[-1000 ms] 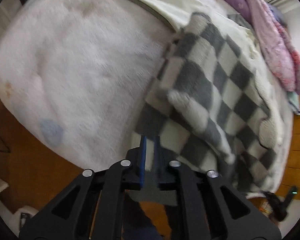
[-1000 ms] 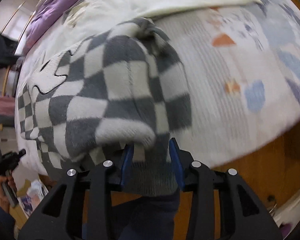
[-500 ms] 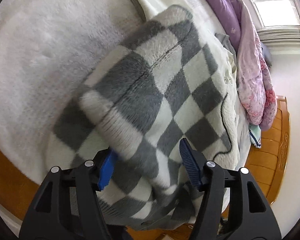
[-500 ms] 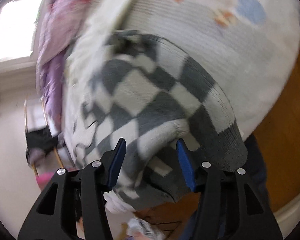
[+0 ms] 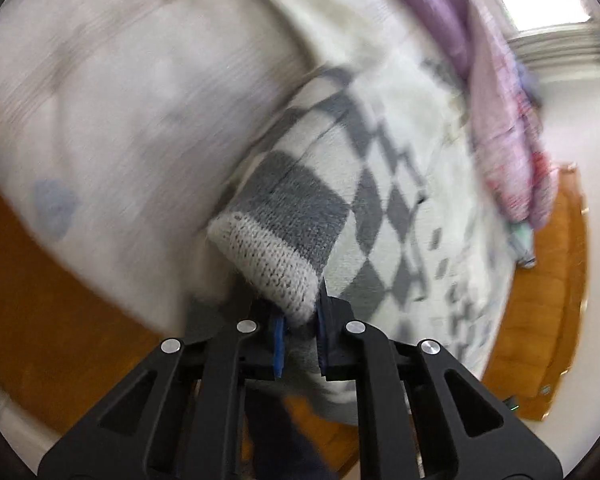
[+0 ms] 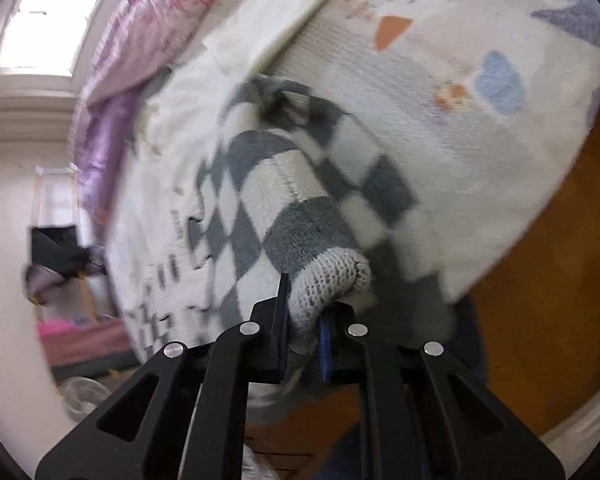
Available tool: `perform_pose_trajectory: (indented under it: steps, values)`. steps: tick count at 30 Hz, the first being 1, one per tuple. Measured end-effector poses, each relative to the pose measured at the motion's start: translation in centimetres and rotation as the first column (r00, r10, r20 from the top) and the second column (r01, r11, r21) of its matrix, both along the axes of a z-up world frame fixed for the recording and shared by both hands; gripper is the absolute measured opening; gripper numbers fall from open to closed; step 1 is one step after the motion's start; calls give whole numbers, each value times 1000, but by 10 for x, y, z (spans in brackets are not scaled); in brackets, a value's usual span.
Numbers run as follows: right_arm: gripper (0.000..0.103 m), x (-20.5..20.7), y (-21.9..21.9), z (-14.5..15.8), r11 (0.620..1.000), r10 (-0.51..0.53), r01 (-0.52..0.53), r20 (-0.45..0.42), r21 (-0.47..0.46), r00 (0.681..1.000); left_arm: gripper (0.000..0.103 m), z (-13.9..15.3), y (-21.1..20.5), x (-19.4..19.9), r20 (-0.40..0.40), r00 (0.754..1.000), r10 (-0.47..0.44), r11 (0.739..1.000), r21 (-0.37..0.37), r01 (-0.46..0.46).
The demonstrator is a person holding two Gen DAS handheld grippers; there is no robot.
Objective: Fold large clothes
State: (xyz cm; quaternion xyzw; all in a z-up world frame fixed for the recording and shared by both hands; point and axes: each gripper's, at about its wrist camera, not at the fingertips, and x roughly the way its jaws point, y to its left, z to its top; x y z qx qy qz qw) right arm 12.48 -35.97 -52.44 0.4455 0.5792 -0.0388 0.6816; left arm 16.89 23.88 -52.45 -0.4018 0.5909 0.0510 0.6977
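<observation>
Bedroom, white patterned quilt [image 5: 112, 104] | grey-and-white checked fleece sweater [image 5: 380, 200] lies spread there | left gripper [image 5: 300, 334], right gripper [image 6: 304, 336] just closed, each pinching a ribbed hem corner | folding barely begun.

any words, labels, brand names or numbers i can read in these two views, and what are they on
No readable text: none in either view.
The white bed cover printed with blue and orange cartoon shapes carries faint dark marks near its top edge that could be lettering: too blurred to read.
The grey-and-white checkered knit sweater shows dark outline marks near its far side: a pattern, not legible as words.
</observation>
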Motion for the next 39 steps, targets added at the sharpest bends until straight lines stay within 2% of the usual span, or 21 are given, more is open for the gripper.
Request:
perform_pose_trajectory:
  steps: [2, 5, 8, 12, 13, 14, 15, 16, 17, 19, 22, 23, 24, 26, 27, 29, 30, 33, 35, 36, 39]
  values:
    - [10, -6, 1, -20, 998, 35, -38, -54, -47, 998, 11, -23, -1, -17, -57, 998, 16, 1000, -18, -17]
    - [11, -4, 15, -50, 984, 100, -117, -121, -137, 988, 11, -64, -10, -27, -136, 991, 3, 1000, 5, -2]
    - [12, 7, 26, -84, 967, 130, -163, -172, -194, 977, 15, -95, -9, -26, -179, 981, 72, 997, -26, -77]
    - [16, 17, 30, -80, 964, 132, -176, -217, -199, 967, 23, -101, -6, -18, -194, 980, 51, 998, -37, -59]
    - [17, 19, 30, -74, 964, 137, -182, -225, -194, 965, 31, -97, -6, -19, -183, 982, 40, 998, -45, -48]
    - [18, 21, 32, -63, 959, 154, -202, -233, -200, 960, 50, -94, -6, -16, -182, 983, 34, 998, -41, -42]
    - [18, 23, 35, -54, 952, 171, -223, -240, -211, 956, 58, -90, -5, -17, -173, 984, 31, 999, -35, -38]
    - [19, 30, 41, -43, 940, 198, -256, -249, -227, 948, 64, -85, -4, -20, -156, 987, 31, 999, -37, -37]
    - [19, 38, 50, -29, 917, 239, -306, -261, -257, 935, 64, -81, -4, -21, -144, 989, 34, 999, -37, -40]
    - [21, 51, 71, -11, 860, 316, -397, -277, -321, 907, 70, -74, -1, -30, -129, 990, 61, 997, -33, -66]
    - [21, 81, 118, 11, 735, 428, -533, -322, -420, 844, 73, -73, 7, -47, -107, 984, 144, 986, -69, -152]
    - [23, 90, 133, 16, 680, 438, -573, -373, -458, 818, 74, -75, 7, -52, -116, 979, 165, 981, -78, -175]
    - [26, 89, 136, 18, 667, 432, -582, -395, -466, 811, 74, -78, 8, -57, -137, 972, 192, 975, -82, -204]
    - [42, 80, 132, 17, 692, 417, -586, -430, -421, 801, 74, -80, 8, -65, -157, 959, 238, 963, -88, -253]
    - [42, 75, 129, 14, 698, 413, -592, -448, -403, 792, 74, -80, 10, -68, -162, 955, 250, 960, -90, -267]
    - [42, 62, 107, 13, 659, 389, -625, -521, -420, 760, 74, -81, 8, -71, -166, 954, 251, 959, -93, -269]
    - [42, 60, 96, 16, 650, 376, -626, -533, -431, 758, 74, -81, 7, -71, -164, 956, 244, 961, -93, -261]
    - [42, 62, 79, 37, 635, 387, -620, -505, -461, 772, 76, -82, 4, -68, -149, 958, 247, 962, -83, -261]
    - [41, 83, 92, 49, 649, 471, -613, -394, -451, 789, 79, -84, 2, -66, -150, 951, 270, 954, -88, -285]
    - [38, 95, 100, 51, 648, 505, -618, -356, -445, 786, 79, -86, 0, -65, -153, 947, 282, 950, -89, -298]
    - [18, 146, 154, 43, 667, 619, -648, -210, -369, 757, 79, -89, 3, -69, -159, 941, 299, 944, -93, -315]
